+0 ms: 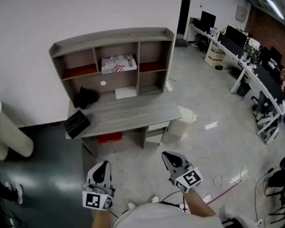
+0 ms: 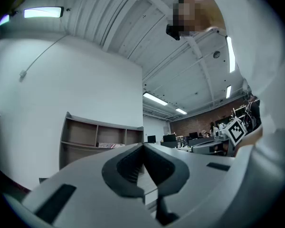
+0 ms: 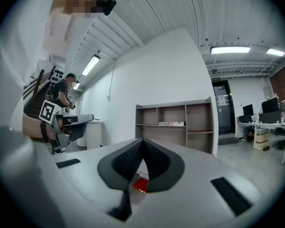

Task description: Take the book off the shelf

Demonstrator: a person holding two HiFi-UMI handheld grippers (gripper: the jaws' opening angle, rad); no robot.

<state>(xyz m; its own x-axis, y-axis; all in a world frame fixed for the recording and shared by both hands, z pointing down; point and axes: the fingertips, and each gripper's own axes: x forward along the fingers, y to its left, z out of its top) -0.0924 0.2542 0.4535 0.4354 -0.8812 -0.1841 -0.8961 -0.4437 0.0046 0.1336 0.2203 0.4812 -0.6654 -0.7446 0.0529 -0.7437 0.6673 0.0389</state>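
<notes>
Centrally on grey wood-grain shelf [image 1: 114, 34], rectangular patterned book [image 1: 118, 63]; left gripper [image 2: 143, 146], right gripper [image 3: 143, 140]: ribbed fingers pressed together.

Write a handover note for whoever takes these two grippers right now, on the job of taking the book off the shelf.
Left gripper: shut, empty, held low near the body, well short of the desk.
Right gripper: shut, empty, equally far back.
Book: lies flat on the upper board in the middle compartment of the shelf, untouched.
Done: nothing yet.
Left: step up to the shelf, open a gripper, grip the book, draw it out.
</notes>
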